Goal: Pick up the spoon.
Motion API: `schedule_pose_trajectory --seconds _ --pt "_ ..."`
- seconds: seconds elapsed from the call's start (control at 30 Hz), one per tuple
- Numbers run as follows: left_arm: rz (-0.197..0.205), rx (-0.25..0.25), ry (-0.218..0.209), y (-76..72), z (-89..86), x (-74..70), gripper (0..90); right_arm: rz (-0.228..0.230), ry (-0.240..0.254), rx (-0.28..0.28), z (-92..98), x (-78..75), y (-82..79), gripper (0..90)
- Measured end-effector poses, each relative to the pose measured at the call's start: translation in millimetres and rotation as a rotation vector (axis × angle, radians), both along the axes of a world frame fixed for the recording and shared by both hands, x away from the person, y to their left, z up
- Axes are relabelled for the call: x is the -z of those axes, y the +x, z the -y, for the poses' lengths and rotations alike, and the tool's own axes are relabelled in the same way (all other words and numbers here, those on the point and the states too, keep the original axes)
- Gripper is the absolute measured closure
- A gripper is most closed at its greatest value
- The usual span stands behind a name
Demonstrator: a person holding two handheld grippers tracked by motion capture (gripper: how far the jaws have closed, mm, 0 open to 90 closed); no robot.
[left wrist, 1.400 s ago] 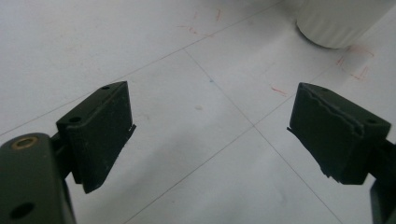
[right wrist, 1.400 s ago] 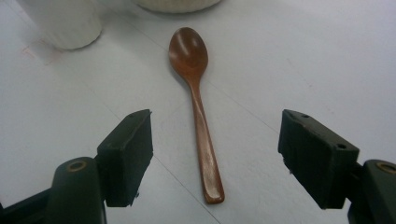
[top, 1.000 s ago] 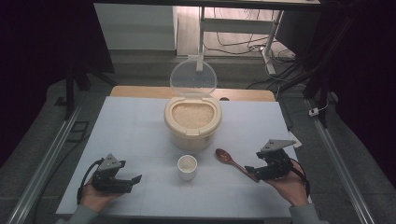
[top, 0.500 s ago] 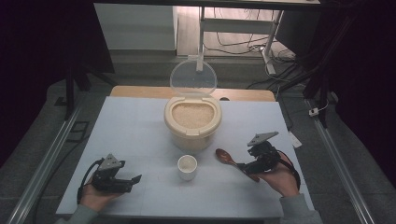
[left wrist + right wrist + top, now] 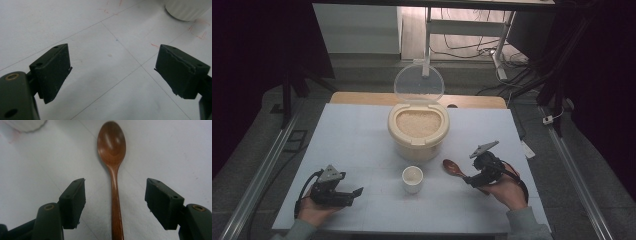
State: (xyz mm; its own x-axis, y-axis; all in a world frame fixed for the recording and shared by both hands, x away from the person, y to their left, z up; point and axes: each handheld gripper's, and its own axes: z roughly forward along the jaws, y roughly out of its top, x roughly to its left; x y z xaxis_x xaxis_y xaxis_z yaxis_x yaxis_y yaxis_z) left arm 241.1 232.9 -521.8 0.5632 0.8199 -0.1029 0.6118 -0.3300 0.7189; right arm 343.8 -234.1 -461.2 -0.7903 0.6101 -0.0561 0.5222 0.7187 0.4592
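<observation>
No readable text, label, brand or number can be made out anywhere. The closest thing to a sign is some faint red pen scribbling on the table, seen in the left gripper view just beside the white cup and a bit further along the table's top edge, but no letters or digits can be read from it, just loose strokes. Thin grid lines are drawn across the table too, with nothing written next to them. Nothing is printed on the cup as far as can be told, and nothing on the spoon either.
</observation>
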Motion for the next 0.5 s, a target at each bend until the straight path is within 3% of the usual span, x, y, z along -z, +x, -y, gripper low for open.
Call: schedule_pose_trajectory --seconds 0.27,0.5 --pt "0.0 0.001 0.006 -0.3 0.4 0.4 12.4 -0.065 -0.084 0.012 8.8 13.3 -1.3 42.0" --pt "-0.004 0.001 0.009 0.1 0.1 1.1 12.4 -0.116 -0.125 0.006 9.5 24.3 2.7 51.7"
